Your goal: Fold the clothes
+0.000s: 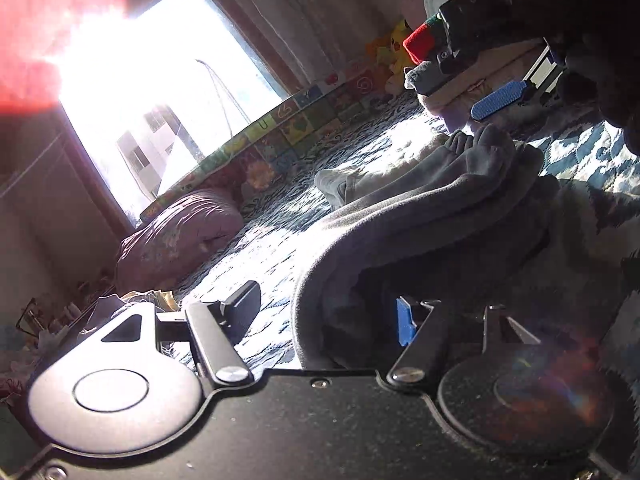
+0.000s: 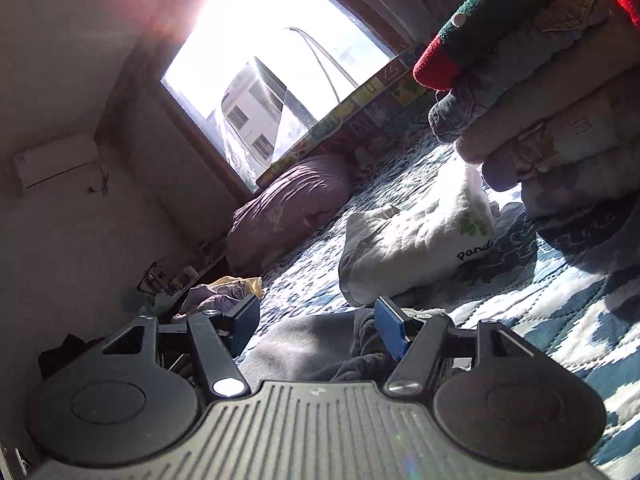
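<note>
Both grippers' fingers spread wide over grey garment (image 1: 432, 216) on bed (image 2: 540, 320); best closed on its near hem before folding flat.

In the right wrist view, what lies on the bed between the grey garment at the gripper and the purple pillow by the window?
Mostly bare patterned quilt; the white garment printed "panda" lies just right of that stretch.

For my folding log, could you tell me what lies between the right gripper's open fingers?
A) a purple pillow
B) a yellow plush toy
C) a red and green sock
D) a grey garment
D: in the right wrist view, the right gripper stands open with the grey garment bunched between its blue pads on the patterned quilt.
</note>
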`<state>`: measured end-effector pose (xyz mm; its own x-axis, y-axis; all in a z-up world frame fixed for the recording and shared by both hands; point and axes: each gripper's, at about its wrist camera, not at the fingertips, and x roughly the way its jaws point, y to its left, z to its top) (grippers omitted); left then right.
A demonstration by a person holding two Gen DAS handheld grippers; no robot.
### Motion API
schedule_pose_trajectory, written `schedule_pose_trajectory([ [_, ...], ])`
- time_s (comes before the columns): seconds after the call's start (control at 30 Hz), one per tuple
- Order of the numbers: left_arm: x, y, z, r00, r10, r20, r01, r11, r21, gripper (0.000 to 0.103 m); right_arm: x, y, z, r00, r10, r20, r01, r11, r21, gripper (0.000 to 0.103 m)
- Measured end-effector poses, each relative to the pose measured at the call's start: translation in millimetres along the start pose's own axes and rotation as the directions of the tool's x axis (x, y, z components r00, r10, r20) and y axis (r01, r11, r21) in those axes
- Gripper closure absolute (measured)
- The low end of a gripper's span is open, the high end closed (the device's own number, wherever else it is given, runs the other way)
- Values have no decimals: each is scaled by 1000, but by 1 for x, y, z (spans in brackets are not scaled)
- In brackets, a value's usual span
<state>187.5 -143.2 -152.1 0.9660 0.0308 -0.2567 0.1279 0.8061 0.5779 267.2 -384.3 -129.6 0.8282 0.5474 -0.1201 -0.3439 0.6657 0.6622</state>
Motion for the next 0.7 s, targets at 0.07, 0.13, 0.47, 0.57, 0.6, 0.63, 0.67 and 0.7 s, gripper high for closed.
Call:
schedule_pose_trajectory([
  [0.07,16,-5,0,1000,8,-21,-8,1000,-3,38,9,8,-4,1000,-7,-25,6,999,-35,39],
  [0.13,27,-12,-1,999,26,-42,-24,999,41,53,19,10,-8,996,-62,-59,58,996,-68,39],
  [0.47,48,-8,-24,982,175,-71,-163,975,149,69,34,12,-23,959,-252,-131,210,940,-268,78],
  [0.57,63,-13,-34,977,178,-115,-155,971,181,69,36,17,-26,954,-265,-138,213,927,-309,78],
  [0.6,61,-14,-32,977,183,-113,-158,968,196,68,34,21,-28,951,-278,-132,220,915,-338,78],
  [0.63,58,-15,-32,979,170,-111,-144,967,210,67,33,24,-28,952,-278,-127,217,908,-357,78],
  [0.67,53,-14,-32,983,150,-105,-122,964,234,67,30,27,-27,956,-269,-121,208,905,-370,78],
  [0.7,48,-12,-32,987,128,-98,-99,960,262,66,26,30,-26,961,-250,-114,191,907,-375,78],
])
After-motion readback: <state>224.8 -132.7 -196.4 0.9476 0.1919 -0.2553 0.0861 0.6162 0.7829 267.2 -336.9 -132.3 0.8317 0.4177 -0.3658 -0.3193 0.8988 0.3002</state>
